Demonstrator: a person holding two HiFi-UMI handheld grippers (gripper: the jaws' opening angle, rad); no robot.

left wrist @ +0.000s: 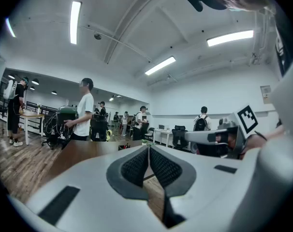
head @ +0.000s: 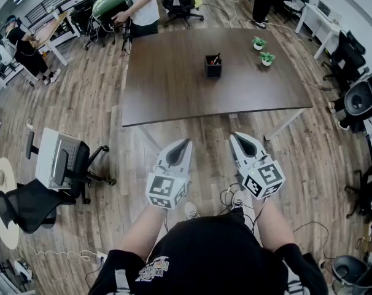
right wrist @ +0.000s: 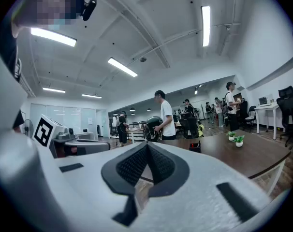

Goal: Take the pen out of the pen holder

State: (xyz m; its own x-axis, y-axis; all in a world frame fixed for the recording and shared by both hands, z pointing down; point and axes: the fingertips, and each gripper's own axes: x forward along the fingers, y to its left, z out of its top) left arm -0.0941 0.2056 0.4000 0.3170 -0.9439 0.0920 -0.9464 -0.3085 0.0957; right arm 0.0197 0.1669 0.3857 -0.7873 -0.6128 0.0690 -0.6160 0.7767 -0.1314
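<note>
Left tongs (head: 185, 144) and right tongs (head: 236, 137) are both sitting pinched fully shut with nothing between them. In each gripper view the ribbed black pads (left wrist: 136, 167) are pressing flat against each other. The person is holding them out level, side by side above the wood floor (head: 94, 103). Both are pointing at the dark brown tabletop (head: 174, 91) but hanging short of its near edge, so they're not touching anything.

The pen holder (head: 213, 68) is a small black box standing upright around the middle of the tabletop, a bit toward the far side and well apart from both tongs. The pen (head: 216, 59) is poking out of the top, leaning a little, with a reddish bit showing beside it. It's too small to tell more than that. Two little potted plants (head: 267, 58) are standing to the right of the holder, toward the far right corner.

Around the edges, a grey office chair (head: 62, 160) is sitting on the floor off to the left. A person in a white shirt (head: 142, 5) is standing at the far end of the tabletop, one hand resting on a dark green rounded thing (head: 109, 5).
</note>
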